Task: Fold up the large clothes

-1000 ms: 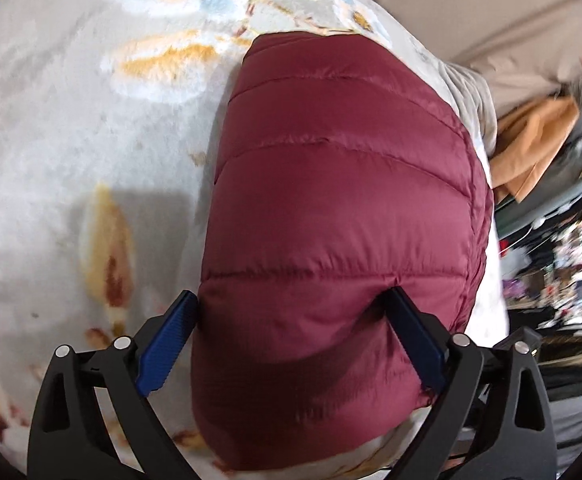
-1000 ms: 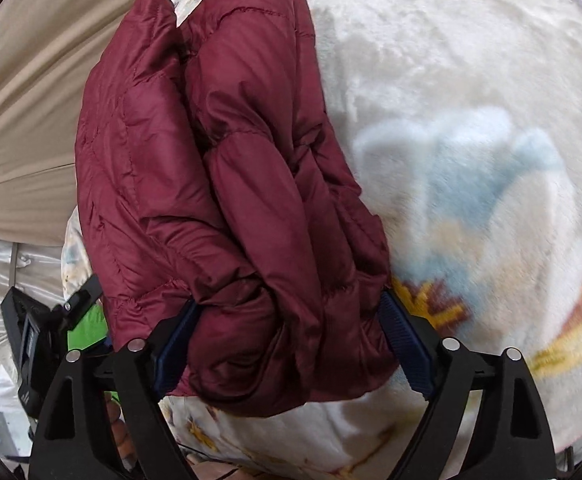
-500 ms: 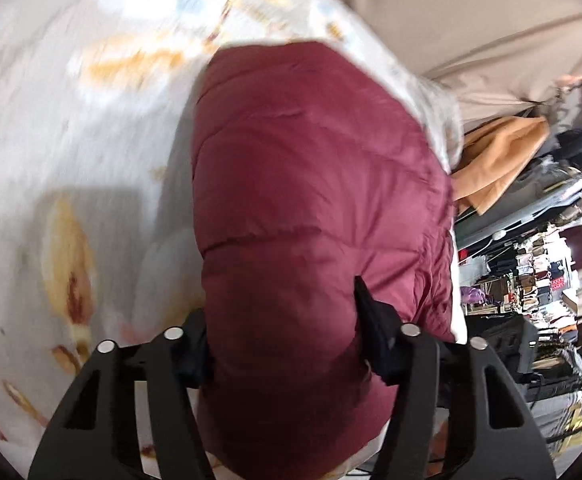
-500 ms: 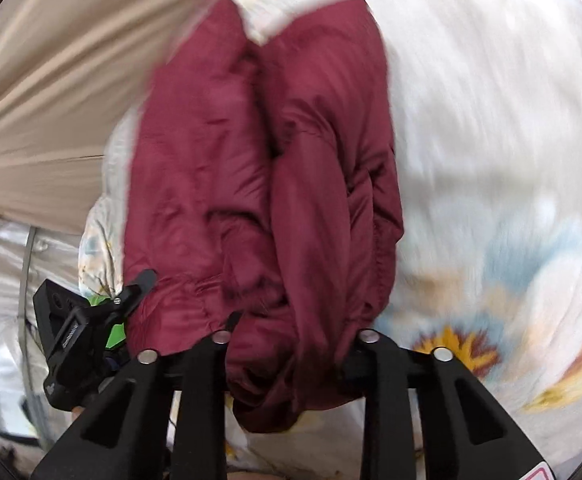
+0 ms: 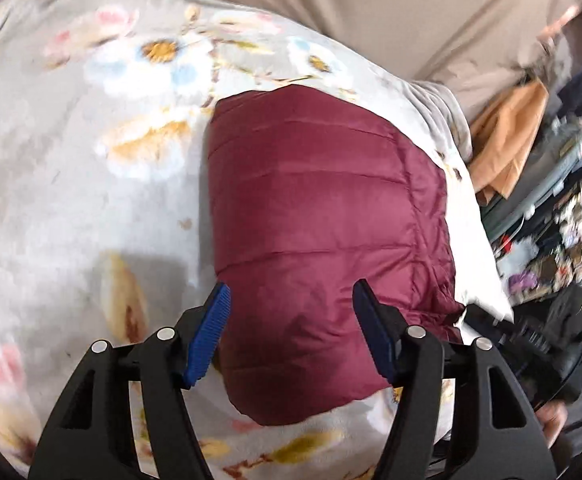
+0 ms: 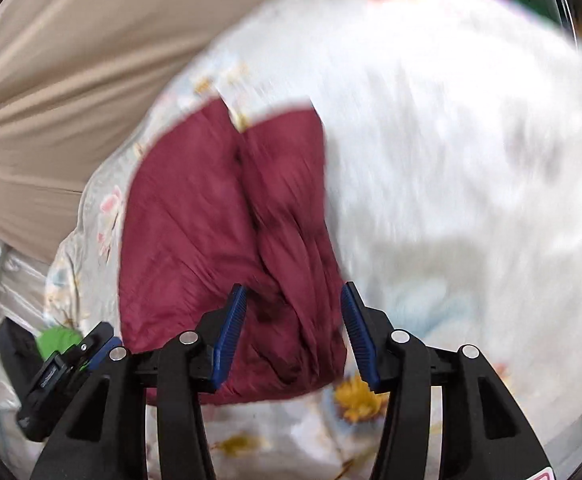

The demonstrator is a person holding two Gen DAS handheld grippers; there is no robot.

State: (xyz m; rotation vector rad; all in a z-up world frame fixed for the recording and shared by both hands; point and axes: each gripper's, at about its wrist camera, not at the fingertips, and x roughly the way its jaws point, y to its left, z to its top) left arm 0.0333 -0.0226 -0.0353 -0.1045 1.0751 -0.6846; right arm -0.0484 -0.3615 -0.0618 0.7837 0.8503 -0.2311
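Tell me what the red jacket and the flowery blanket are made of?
The jacket looks like thin, slightly shiny nylon-type cloth stuffed with soft filling: stitched lines split it into puffy bands. Whether that filling is down cannot be seen. The blanket looks like fluffy, matte fleece: its surface is fuzzy, with printed flowers.

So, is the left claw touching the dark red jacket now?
Cannot tell. In the left wrist view the opening left claw frames the dark red jacket, but no gap or contact shows plainly.
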